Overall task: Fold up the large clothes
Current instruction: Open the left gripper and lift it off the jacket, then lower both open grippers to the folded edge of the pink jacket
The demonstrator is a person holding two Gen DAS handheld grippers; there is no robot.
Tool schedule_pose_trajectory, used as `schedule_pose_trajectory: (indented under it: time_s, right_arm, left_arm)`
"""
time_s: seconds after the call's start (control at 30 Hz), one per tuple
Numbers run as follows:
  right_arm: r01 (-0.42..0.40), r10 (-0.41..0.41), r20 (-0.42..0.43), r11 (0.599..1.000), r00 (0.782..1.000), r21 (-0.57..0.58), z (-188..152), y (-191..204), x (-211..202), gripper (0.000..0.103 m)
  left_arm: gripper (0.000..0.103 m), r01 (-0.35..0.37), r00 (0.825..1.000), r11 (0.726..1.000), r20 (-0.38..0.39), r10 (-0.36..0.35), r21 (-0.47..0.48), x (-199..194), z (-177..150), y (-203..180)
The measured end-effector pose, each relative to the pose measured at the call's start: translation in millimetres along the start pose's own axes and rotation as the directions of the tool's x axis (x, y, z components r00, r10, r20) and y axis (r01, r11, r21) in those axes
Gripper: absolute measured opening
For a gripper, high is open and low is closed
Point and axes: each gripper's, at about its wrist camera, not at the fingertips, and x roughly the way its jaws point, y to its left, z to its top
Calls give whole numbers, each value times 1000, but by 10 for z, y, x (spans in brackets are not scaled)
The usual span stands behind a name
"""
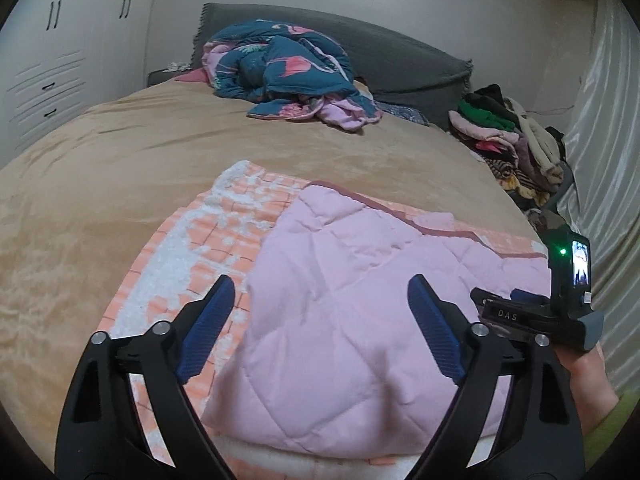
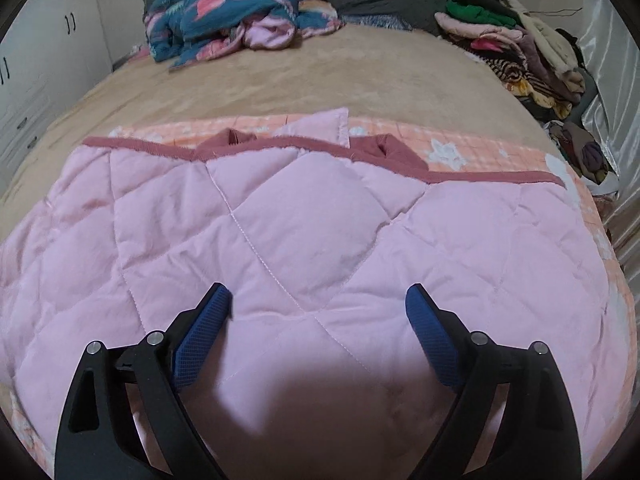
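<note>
A pink quilted garment [image 1: 352, 320] with a dusty-rose trim lies partly folded at the near end of the bed; its peach checked outer side with white fluffy patches [image 1: 208, 240] shows at the left and far edges. It fills the right wrist view [image 2: 304, 224], where two rose cuffs and a pink flap lie along its far edge. My left gripper [image 1: 320, 292] is open and empty just above its left part. My right gripper [image 2: 318, 300] is open and empty above its middle; it also shows in the left wrist view [image 1: 532, 312] at the right.
The bed has a tan blanket [image 1: 160, 148]. A crumpled teal flamingo quilt [image 1: 288, 72] lies near the grey headboard [image 1: 380, 52]. A pile of clothes [image 1: 516, 140] sits at the bed's right side by a shiny curtain [image 1: 600, 160]. White wardrobes [image 1: 52, 60] stand at the left.
</note>
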Motion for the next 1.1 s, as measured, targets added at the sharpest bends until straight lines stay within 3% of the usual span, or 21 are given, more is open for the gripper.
schedule_pose_trajectory:
  time_s: [0.13,0.33,0.7,1.1]
  right_arm:
    - [-72,68,116,997,991,34,-138,-119,-468,89]
    - [-142,110,285,985,952,96,-422,-444,-1295,98]
    - [-155,83,418,977,905,143,-890,-874,-2131,99]
    - [-103,39,481,989,876,108,-1309,-851,-2564,99]
  left_arm:
    - [94,13,1000,1000,-4,-13,22,-99,5,-102]
    - [94,42,999,998,-10,-41,42,-275,-2,-245]
    - [94,54,998,997,35,-56,51,-716,-67,-333]
    - [94,43,998,996,32,-45,76,-851,-215,-358]
